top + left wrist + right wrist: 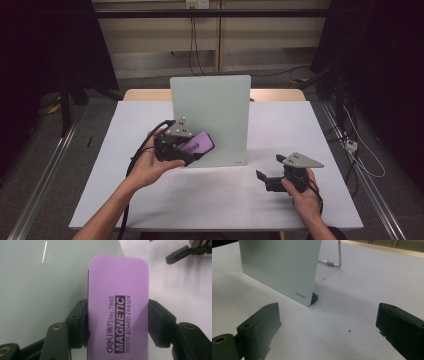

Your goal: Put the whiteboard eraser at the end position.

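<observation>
A lab or recording room is suggested rather than a home. A bare white table (210, 200) is set between metal rails on a grey floor (45, 165), with black curtains (45, 45) hung at both sides. Cables (192, 35) are run down from a wall socket (196, 4), and more are laid on the floor.

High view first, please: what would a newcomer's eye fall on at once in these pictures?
The bright purple rectangular magnetic whiteboard eraser, clamped in the left tool, catches the eye against the pale upright glass board at the middle of the white table. To the right, the right tool rests open, holding nothing.
</observation>
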Demonstrator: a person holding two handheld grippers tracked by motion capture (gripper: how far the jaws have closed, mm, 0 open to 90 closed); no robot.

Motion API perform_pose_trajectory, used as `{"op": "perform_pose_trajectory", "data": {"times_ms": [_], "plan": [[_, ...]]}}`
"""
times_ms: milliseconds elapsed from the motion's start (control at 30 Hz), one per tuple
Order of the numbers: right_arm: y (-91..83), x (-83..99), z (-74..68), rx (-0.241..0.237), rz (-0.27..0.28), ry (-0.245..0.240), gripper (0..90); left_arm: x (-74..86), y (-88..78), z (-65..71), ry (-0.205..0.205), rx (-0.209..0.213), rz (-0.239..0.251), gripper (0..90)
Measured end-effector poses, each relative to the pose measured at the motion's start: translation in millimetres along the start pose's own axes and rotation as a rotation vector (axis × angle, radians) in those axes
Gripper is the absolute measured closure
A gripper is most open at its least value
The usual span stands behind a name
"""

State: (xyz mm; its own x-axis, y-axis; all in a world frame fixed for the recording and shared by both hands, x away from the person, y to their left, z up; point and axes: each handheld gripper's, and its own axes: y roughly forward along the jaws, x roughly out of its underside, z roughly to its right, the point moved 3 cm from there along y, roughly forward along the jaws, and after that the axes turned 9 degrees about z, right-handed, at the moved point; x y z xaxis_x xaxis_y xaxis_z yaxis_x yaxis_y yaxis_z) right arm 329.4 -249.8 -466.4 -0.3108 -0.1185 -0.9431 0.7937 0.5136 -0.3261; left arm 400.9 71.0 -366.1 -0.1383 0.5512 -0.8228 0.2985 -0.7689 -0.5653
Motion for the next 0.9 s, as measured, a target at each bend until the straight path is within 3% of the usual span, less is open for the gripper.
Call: {"op": "perform_pose_trajectory", "data": {"times_ms": [300, 400, 433, 467, 900], "plan": [[0.3, -0.3, -1.4, -0.004, 0.001, 0.005, 5.4, 15.5, 6.1, 6.7, -0.005, 0.035, -0.054, 40.8], [0.6, 0.1, -2.2, -0.008, -0.001, 0.005, 5.4, 16.2, 9.8, 9.9, -0.002, 0.037, -0.047, 40.8], [0.5, 0.2, -1.9, -0.007, -0.001, 0.007, 5.4, 15.8, 9.5, 10.9, 0.001, 0.051, -0.073, 40.8], [0.4, 0.4, -1.3, -0.007, 0.000, 0.010, 5.3, 16.3, 12.3, 13.0, 0.002, 0.055, -0.061, 40.8], [-0.3, 0.1, -1.7, -0.004, 0.001, 0.012, 5.3, 22.5, 33.9, 33.0, 0.033, 0.144, -0.124, 40.8]]}}
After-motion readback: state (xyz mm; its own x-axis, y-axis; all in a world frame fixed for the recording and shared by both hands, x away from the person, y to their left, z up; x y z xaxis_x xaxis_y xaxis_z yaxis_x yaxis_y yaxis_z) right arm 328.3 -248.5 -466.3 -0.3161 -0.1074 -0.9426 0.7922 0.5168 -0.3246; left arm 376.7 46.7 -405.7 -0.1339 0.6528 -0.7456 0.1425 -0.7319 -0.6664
